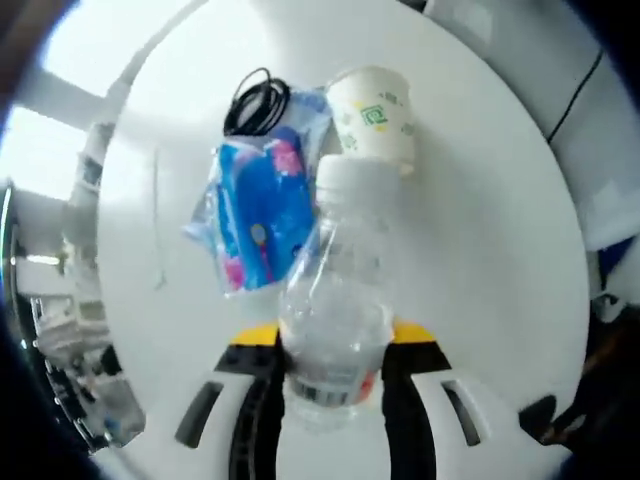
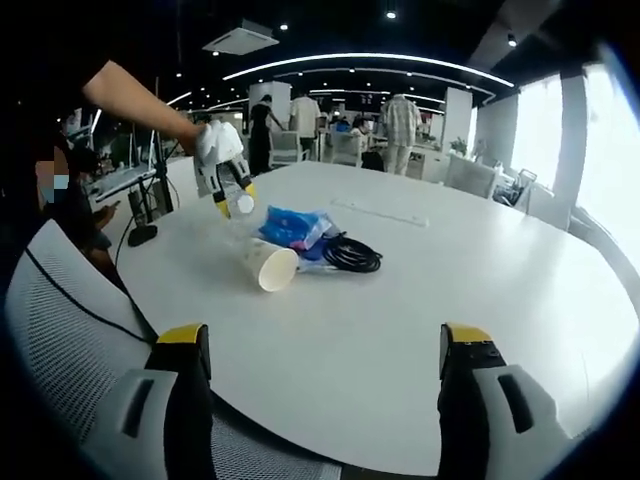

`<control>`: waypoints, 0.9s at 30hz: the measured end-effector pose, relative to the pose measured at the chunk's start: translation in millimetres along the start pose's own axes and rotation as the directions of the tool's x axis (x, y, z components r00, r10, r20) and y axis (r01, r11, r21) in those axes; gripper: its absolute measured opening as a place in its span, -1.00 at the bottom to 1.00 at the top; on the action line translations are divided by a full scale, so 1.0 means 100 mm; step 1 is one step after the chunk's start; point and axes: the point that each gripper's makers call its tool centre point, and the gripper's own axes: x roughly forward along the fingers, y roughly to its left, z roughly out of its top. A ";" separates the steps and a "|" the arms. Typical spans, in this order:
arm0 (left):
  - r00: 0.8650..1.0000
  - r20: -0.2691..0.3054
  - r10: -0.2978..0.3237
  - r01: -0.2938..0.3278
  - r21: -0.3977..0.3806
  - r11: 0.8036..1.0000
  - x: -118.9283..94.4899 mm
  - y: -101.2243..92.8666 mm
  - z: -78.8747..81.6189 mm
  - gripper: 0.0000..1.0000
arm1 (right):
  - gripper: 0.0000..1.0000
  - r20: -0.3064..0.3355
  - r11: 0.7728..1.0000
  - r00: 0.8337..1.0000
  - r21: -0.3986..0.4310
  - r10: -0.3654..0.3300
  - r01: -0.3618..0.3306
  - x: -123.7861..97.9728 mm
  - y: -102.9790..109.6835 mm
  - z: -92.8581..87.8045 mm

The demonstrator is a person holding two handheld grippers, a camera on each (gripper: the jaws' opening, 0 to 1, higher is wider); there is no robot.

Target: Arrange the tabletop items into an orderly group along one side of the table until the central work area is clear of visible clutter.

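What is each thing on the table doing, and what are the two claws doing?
Water bottle: capped, gripped in the left claw, above the table.
Paper cup: tipped on its side.
Blue packet: lying flat by the cup.
Black cable: coiled.
Right claw: open, empty.

- Ahead of the right gripper (image 2: pixel 325 375), bare white tabletop (image 2: pixel 480 270) stretches open up to a cluster: paper cup (image 2: pixel 270 266) on its side, blue packet (image 2: pixel 295 228), black cable coil (image 2: pixel 352 254).
- Beyond the left gripper (image 1: pixel 333 365), its clamped bottle (image 1: pixel 335 310) fronts the same packet (image 1: pixel 255 215), cup (image 1: pixel 373 115) and coil (image 1: pixel 256 102); open tabletop (image 1: pixel 490 250) lies to either side.
- A mesh chair back (image 2: pixel 75 320) crowds the right gripper's near left.
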 end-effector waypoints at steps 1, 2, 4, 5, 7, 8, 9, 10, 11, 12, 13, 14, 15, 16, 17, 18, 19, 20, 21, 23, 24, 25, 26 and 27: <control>1.000 0.004 0.000 0.000 -0.004 1.000 -0.01 0.00 0.00 -0.35 | 0.89 -0.003 1.000 1.000 -0.002 0.002 -0.002 0.00 0.00 0.00; 1.000 0.006 0.000 0.000 -0.009 1.000 -0.01 -0.01 0.01 -0.35 | 0.89 -0.006 1.000 1.000 -0.005 0.003 -0.003 0.00 0.01 -0.01; 1.000 0.010 -0.003 0.003 -0.016 1.000 -0.02 -0.02 0.01 -0.35 | 0.89 -0.004 1.000 1.000 -0.009 0.004 -0.004 0.00 0.01 0.00; 1.000 0.012 -0.003 0.003 -0.018 1.000 -0.02 -0.03 0.02 -0.35 | 0.89 -0.004 1.000 1.000 -0.009 0.004 -0.004 0.00 0.01 0.00; 1.000 0.018 -0.002 0.002 -0.031 1.000 -0.03 -0.03 0.02 -0.35 | 0.89 -0.008 1.000 1.000 -0.012 0.004 -0.004 0.00 0.01 -0.01; 1.000 0.021 -0.001 0.001 -0.037 0.999 -0.04 -0.03 0.03 -0.35 | 0.89 -0.005 1.000 1.000 -0.012 0.004 -0.004 0.00 0.01 -0.01; 1.000 0.024 -0.001 0.002 -0.042 0.999 -0.05 -0.04 0.03 -0.35 | 0.88 -0.005 1.000 1.000 -0.012 0.003 -0.004 0.00 0.01 -0.01; 1.000 0.025 -0.001 0.002 -0.045 0.999 -0.05 -0.04 0.03 -0.35 | 0.88 -0.006 1.000 1.000 -0.012 0.003 -0.003 0.00 0.01 -0.01; 1.000 0.030 0.001 0.000 -0.054 0.999 -0.06 -0.03 0.04 -0.35 | 0.88 -0.007 1.000 1.000 -0.014 0.004 -0.004 0.00 0.01 -0.01; 0.999 0.033 0.003 -0.001 -0.058 0.998 -0.07 -0.03 0.04 -0.35 | 0.88 -0.006 1.000 1.000 -0.015 0.003 -0.003 0.00 0.01 -0.01; 0.999 0.038 0.005 -0.002 -0.067 0.998 -0.08 -0.03 0.05 -0.35 | 0.87 -0.005 1.000 1.000 -0.016 0.003 -0.003 0.00 0.01 -0.01; 0.999 0.041 0.006 -0.003 -0.072 0.997 -0.08 -0.02 0.06 -0.35 | 0.87 -0.006 1.000 1.000 -0.016 0.003 -0.003 0.00 0.01 -0.01; 0.999 0.045 0.007 -0.004 -0.078 0.997 -0.09 -0.02 0.07 -0.35 | 0.87 -0.006 1.000 1.000 -0.016 0.003 -0.003 0.00 0.01 -0.01; 0.999 0.050 0.012 -0.008 -0.087 0.996 -0.10 -0.02 0.08 -0.35 | 0.87 -0.006 1.000 1.000 -0.017 0.003 -0.003 0.00 0.01 -0.01; 0.998 0.056 0.017 -0.012 -0.095 0.995 -0.10 -0.01 0.09 -0.35 | 0.86 -0.006 1.000 1.000 -0.018 0.002 -0.002 0.00 0.00 -0.01; 0.998 0.061 0.021 -0.014 -0.105 0.994 -0.11 -0.01 0.10 -0.35 | 0.86 -0.006 1.000 1.000 -0.019 0.002 -0.002 0.00 0.00 -0.01; 0.998 0.065 0.023 -0.016 -0.109 0.994 -0.11 -0.01 0.11 -0.35 | 0.86 -0.006 1.000 1.000 -0.020 0.002 -0.002 0.00 0.00 -0.01; 0.997 0.068 0.027 -0.019 -0.118 0.993 -0.11 -0.01 0.12 -0.35 | 0.86 -0.006 1.000 1.000 -0.021 0.002 -0.002 0.00 0.00 -0.01; 0.996 0.081 0.033 -0.021 -0.139 0.990 -0.12 -0.01 0.14 -0.35 | 0.86 -0.006 1.000 1.000 -0.022 0.002 -0.002 0.00 0.00 -0.01; 0.995 0.093 0.042 -0.026 -0.164 0.986 -0.13 0.00 0.16 -0.35 | 0.86 -0.006 1.000 1.000 -0.023 0.003 -0.003 0.00 0.01 -0.01; 0.994 0.100 0.047 -0.029 -0.174 0.984 -0.13 0.00 0.17 -0.35 | 0.85 -0.007 1.000 1.000 -0.024 0.003 -0.004 0.00 0.01 -0.01; 0.993 0.106 0.052 -0.031 -0.187 0.982 -0.14 -0.01 0.17 -0.34 | 0.85 -0.008 1.000 1.000 -0.027 0.004 -0.005 0.00 0.01 -0.02; 0.992 0.111 0.056 -0.033 -0.197 0.980 -0.15 -0.01 0.18 -0.34 | 0.85 -0.007 1.000 1.000 -0.027 0.005 -0.005 0.00 0.01 -0.02; 0.991 0.117 0.060 -0.035 -0.203 0.978 -0.16 -0.02 0.19 -0.34 | 0.85 -0.005 1.000 1.000 -0.028 0.004 -0.004 -0.01 0.01 -0.01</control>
